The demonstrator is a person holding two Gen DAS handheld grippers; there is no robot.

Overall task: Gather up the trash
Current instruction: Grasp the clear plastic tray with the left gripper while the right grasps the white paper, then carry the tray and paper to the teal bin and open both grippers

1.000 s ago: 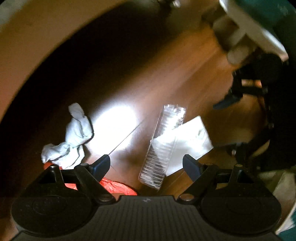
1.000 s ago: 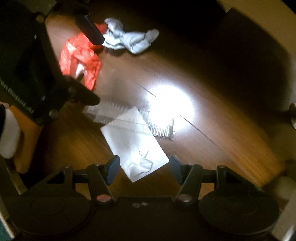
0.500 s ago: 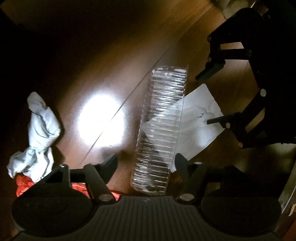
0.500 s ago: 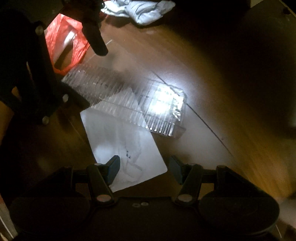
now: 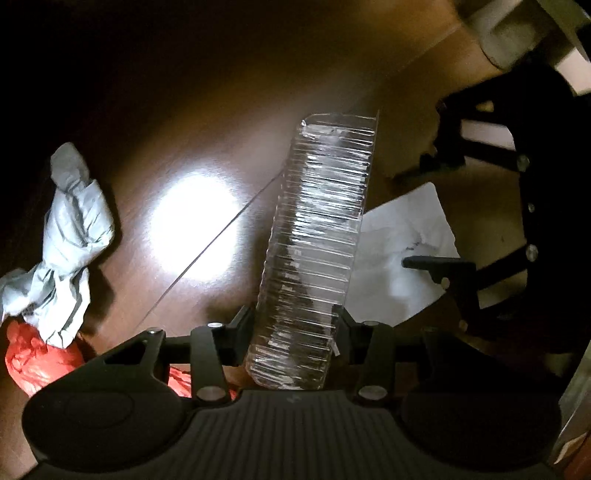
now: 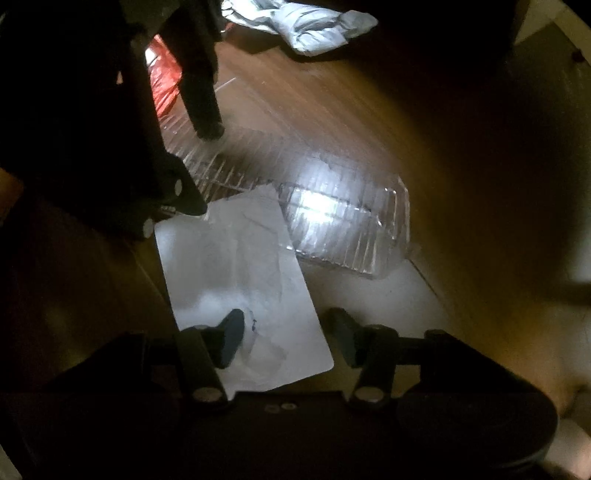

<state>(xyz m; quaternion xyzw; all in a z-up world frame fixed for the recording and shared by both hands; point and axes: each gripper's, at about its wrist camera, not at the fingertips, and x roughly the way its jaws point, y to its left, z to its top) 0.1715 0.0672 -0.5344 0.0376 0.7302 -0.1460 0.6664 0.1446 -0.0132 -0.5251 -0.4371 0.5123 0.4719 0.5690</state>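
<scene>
A clear ribbed plastic tray (image 5: 317, 229) lies on the wooden floor, partly over a white paper sheet (image 5: 399, 251). My left gripper (image 5: 293, 325) points down with its jaws closing around the tray's near end, and both pads touch the tray's sides. In the right wrist view my right gripper (image 6: 286, 332) hovers low over the paper sheet (image 6: 236, 266). Its jaws are closing; one finger is over the sheet, the other just past its edge, and the pads press on nothing. The same tray (image 6: 343, 221) lies beyond it.
A crumpled grey wad (image 5: 70, 236) and a red plastic bag (image 5: 37, 358) lie to the left on the floor. A bright glare spot (image 5: 192, 232) marks the wooden boards. Pale furniture (image 5: 517, 33) stands at the far right.
Both grippers have sunk toward the floor. The left jaws narrowed until they met the tray's sides. The right jaws narrowed a little over the paper's corner.
</scene>
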